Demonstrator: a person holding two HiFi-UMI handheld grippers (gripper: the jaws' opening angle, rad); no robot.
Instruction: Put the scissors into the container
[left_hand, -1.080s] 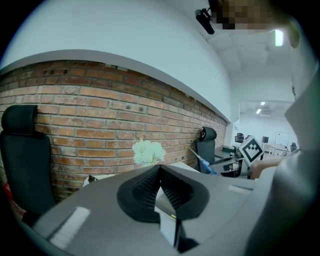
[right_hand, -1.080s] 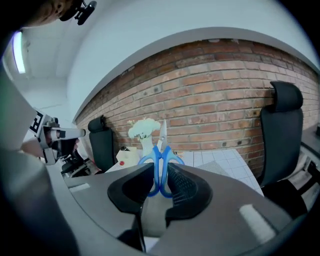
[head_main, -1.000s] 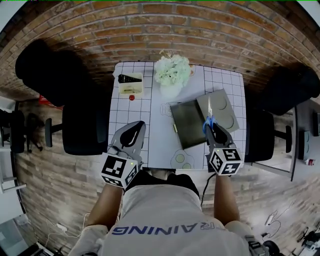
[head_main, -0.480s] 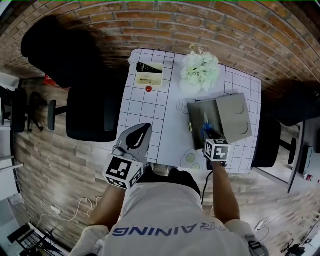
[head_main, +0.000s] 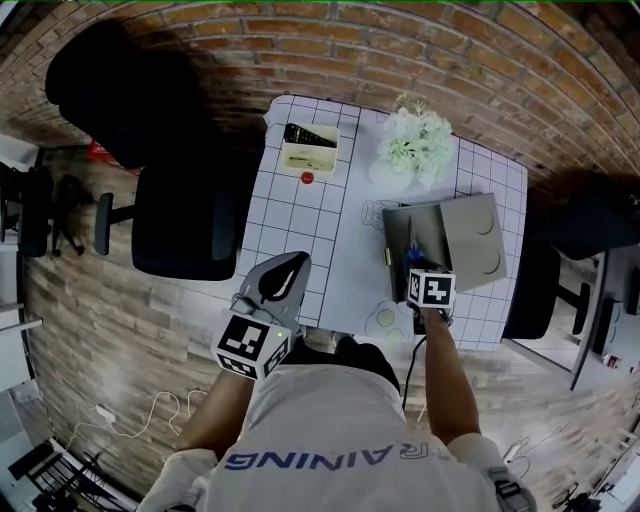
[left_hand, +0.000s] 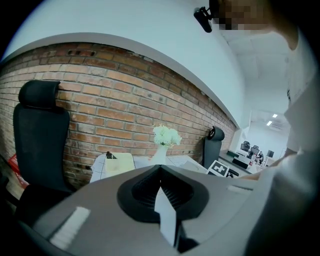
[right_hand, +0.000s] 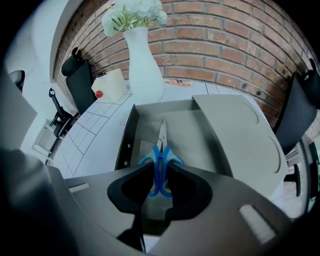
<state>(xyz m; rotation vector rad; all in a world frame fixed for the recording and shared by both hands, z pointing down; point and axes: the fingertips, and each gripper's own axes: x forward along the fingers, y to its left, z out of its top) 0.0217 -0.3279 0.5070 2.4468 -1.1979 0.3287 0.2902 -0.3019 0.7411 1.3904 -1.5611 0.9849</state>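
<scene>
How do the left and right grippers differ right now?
Left gripper is shut on nothing; right gripper clamps the blue scissors by the handles. Left gripper hangs by the table's near-left corner; right gripper is over the open container. Both point toward the brick wall.

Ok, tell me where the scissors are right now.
In the right gripper view the scissors are clamped by their blue handles in the right gripper, over the grey container at the table's right side, blades toward the vase.
</scene>
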